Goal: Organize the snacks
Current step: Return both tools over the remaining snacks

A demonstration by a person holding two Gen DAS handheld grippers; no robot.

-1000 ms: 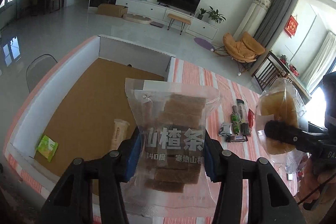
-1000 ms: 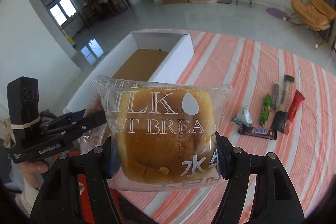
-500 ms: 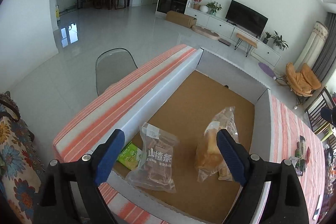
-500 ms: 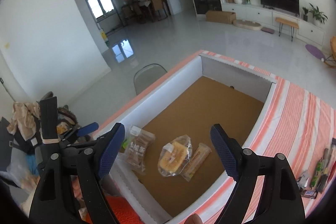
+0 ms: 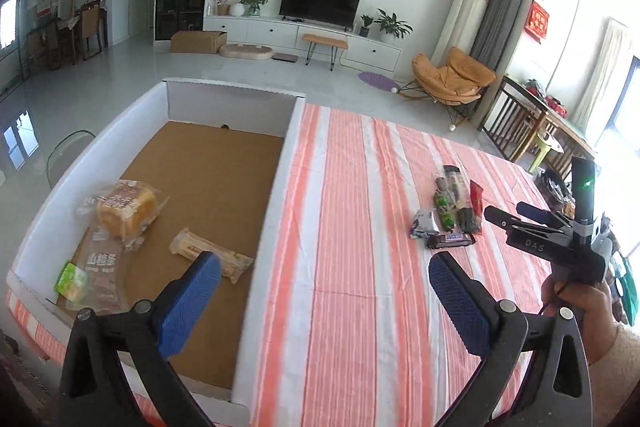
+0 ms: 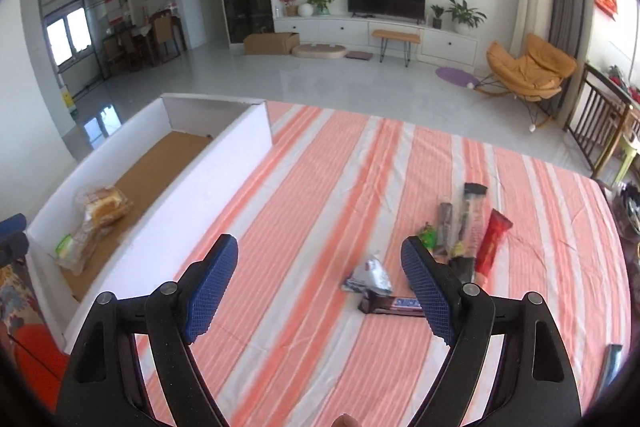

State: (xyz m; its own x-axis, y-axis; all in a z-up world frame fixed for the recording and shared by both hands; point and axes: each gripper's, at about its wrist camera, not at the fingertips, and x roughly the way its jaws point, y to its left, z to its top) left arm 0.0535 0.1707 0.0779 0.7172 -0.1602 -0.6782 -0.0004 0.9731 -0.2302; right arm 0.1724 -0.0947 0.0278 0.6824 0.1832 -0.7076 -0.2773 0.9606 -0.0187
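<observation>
A white box (image 5: 280, 187) with a brown cardboard floor stands on the left of the striped tablecloth (image 5: 352, 227). In its near corner lie a milk bread pack (image 5: 126, 209), a hawthorn strip pack (image 5: 102, 267), a green packet (image 5: 70, 279) and a long biscuit pack (image 5: 212, 257). My left gripper (image 5: 322, 263) hangs over the box's right wall, its jaws opening with nothing between them. My right gripper (image 6: 318, 245) is open and empty above the cloth. Just ahead of it lie a Snickers bar (image 6: 394, 303), a silver packet (image 6: 370, 277), a red stick (image 6: 492, 243) and some dark bars (image 6: 470, 211).
A person's hand (image 5: 576, 303) holds the right gripper (image 5: 508, 213) at the table's right side. A dark small item (image 6: 612, 359) lies near the cloth's right edge. The table's far edge drops to a tiled floor; a wooden side table (image 5: 532, 131) stands beyond the right edge.
Both grippers let go of their packs, which now lie in the box. Both opened wide and swung right from over the box toward the snacks on the cloth.
</observation>
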